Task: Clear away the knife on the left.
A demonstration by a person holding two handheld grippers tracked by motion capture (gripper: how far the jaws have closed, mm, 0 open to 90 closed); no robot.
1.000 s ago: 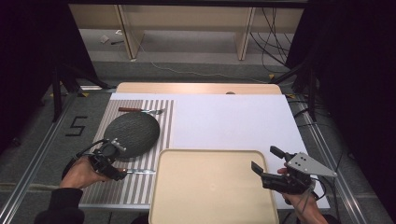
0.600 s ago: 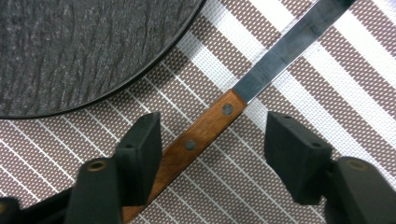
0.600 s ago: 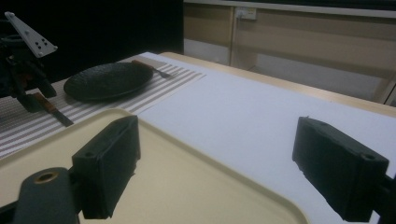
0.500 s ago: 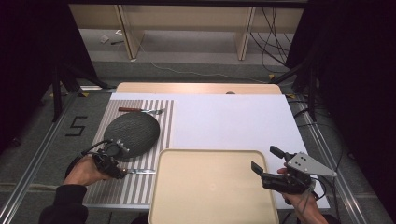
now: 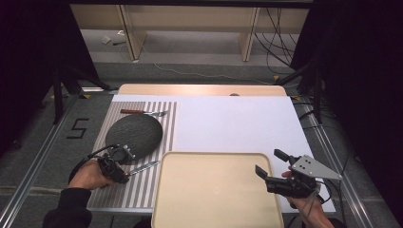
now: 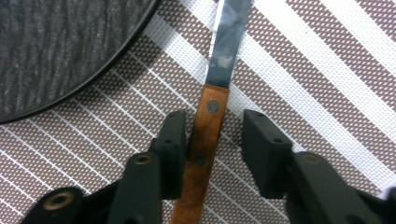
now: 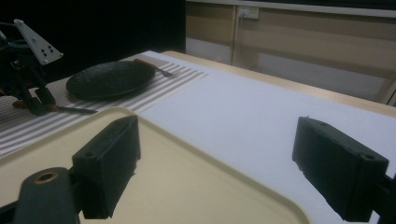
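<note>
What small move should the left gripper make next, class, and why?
Probably finish closing. The left gripper has just been closing around the knife: one finger touches the wooden handle, the other still stands off. The knife lies flat on the striped mat.

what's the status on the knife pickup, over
Left gripper jaws just closing around knife handle, one side touching, other apart. Right gripper open, hovering at tray edge. Plate close beside knife.
</note>
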